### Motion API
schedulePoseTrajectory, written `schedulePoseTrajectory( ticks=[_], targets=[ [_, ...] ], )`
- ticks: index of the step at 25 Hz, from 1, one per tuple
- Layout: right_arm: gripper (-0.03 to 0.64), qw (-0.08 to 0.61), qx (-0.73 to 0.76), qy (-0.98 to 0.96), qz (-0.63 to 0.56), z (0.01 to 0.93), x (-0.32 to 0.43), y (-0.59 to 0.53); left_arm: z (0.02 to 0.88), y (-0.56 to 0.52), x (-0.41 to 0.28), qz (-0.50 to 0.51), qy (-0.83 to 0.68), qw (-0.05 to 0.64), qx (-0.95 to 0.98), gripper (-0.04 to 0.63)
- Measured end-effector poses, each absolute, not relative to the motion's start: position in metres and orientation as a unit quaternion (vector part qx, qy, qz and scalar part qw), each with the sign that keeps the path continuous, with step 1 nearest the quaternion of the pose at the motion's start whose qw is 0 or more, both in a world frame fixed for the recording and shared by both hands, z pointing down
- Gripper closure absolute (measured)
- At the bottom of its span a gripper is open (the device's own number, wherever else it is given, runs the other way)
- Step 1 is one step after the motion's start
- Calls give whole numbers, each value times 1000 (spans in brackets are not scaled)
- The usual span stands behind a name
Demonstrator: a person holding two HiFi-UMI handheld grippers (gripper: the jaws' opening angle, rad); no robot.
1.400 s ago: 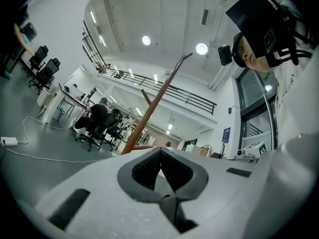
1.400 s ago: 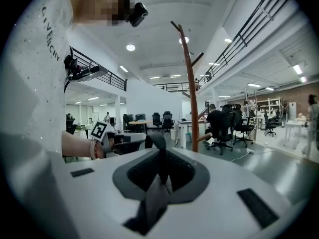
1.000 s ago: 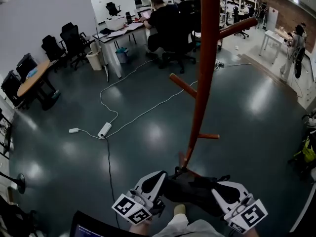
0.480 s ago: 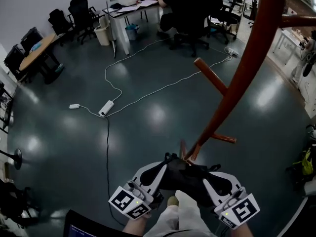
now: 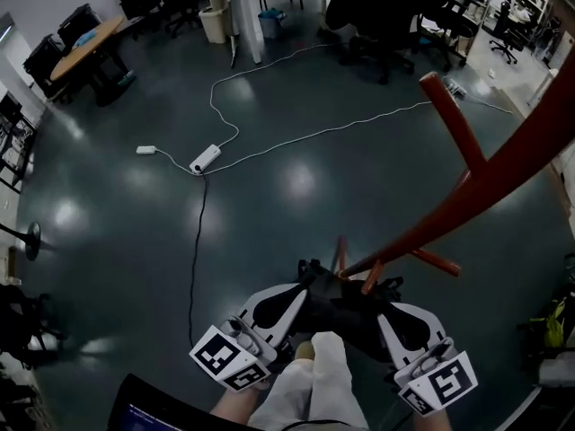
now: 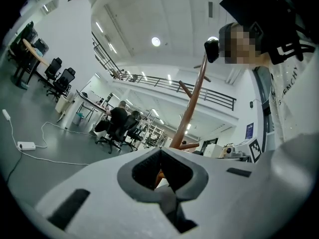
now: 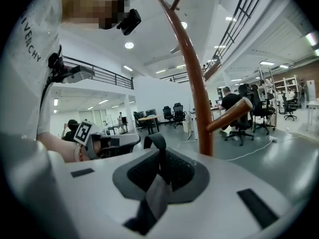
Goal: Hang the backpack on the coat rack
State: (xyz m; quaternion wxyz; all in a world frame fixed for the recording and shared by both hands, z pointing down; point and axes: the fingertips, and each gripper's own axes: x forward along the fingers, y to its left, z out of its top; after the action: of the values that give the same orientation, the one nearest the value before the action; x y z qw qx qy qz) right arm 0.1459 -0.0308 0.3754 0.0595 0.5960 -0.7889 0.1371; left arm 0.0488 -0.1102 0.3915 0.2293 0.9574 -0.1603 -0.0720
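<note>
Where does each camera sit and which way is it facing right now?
Head view: on the head, steeply down on the left gripper, right gripper and backpack; legs show.
Left gripper view: rides that gripper, tilted up along its jaws toward the coat rack; torso at right.
Right gripper view: likewise tilted up; torso and left gripper at left.
Shared: all three show the coat rack.

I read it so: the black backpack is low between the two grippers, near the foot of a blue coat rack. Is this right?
No: the coat rack is reddish-brown, not blue; the head view shows it. The black backpack is low between the left gripper and right gripper, near the rack's foot.
</note>
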Motion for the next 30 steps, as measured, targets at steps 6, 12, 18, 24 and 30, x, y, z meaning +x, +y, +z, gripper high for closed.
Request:
schedulePoseTrajectory(
  ticks=[6,12,18,24,30],
  targets=[
    [574,60,589,-792,146,391,156,-45,412,-118,59,-78,-169,236,954,586],
    [574,58,593,-786,165,412,172,-56,427,-130,66,-85,-182,239,950,586],
    [575,54,597,-780,176,426,177,-64,442,-134,70,-81,-178,247,949,586],
    [574,59,591,-783,184,439,167,-74,448,-142,66,-91,-179,250,947,585],
    [574,86,606,-772,172,442,170,-76,444,-148,71,-97,-181,252,946,584]
  ],
)
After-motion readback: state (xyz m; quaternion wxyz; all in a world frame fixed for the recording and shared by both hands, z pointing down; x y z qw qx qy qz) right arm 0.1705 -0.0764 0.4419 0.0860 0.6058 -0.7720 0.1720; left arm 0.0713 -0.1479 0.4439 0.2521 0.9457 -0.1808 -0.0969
